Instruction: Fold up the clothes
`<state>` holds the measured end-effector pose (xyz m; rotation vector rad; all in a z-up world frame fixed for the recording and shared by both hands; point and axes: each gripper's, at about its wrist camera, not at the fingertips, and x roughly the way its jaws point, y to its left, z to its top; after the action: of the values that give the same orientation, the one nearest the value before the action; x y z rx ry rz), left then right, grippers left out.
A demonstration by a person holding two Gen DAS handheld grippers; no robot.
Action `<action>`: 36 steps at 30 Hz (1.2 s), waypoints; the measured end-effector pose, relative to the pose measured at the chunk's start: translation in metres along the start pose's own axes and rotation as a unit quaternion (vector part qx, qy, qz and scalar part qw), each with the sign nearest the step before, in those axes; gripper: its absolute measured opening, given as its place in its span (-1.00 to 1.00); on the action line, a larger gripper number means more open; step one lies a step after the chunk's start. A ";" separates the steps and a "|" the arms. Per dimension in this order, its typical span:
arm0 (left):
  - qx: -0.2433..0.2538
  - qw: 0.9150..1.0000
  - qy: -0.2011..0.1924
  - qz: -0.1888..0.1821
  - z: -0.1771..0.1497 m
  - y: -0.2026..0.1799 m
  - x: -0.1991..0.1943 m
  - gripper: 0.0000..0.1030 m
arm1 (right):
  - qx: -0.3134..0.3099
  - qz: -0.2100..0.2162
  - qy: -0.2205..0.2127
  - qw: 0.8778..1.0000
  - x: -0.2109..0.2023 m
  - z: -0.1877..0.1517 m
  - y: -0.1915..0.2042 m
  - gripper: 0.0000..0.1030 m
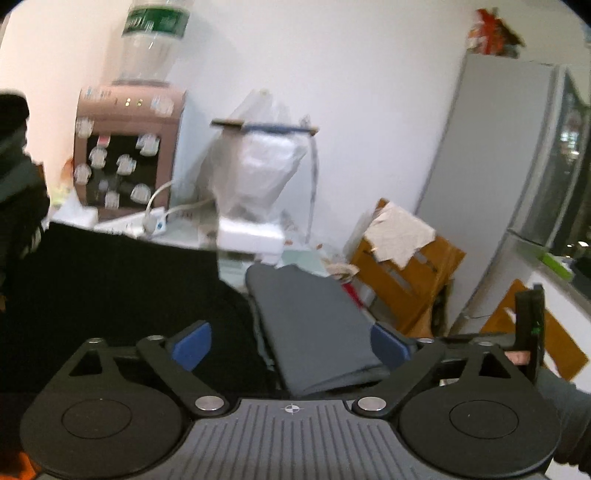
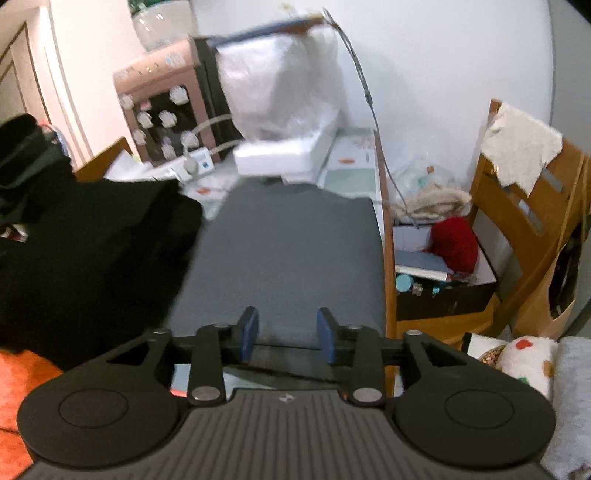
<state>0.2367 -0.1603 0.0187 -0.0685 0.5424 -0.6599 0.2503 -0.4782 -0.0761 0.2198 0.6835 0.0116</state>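
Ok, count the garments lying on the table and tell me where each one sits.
2. A folded grey cotton garment lies flat along the table's right edge; a crumpled black fabric heap sits directly left of it. The heap may hide more pieces.

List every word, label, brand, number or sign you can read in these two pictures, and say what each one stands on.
No text can be read.
Green label on the water bottle atop the pink dispenser: white characters, too blurred to read.
Stickers on the dispenser front: too blurred to tell any writing.
Power strip: blue mark, illegible.
Grey folded garment and black clothes: no print visible.
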 end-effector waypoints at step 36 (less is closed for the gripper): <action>0.066 0.996 -0.059 0.022 -0.090 0.013 -0.298 1.00 | 0.011 -0.137 -0.140 0.981 -0.332 -0.114 0.260 1.00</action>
<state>0.0033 0.0382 0.0747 0.0284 0.3842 -0.6420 -0.0630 -0.2288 0.0987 0.1438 0.4276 -0.2864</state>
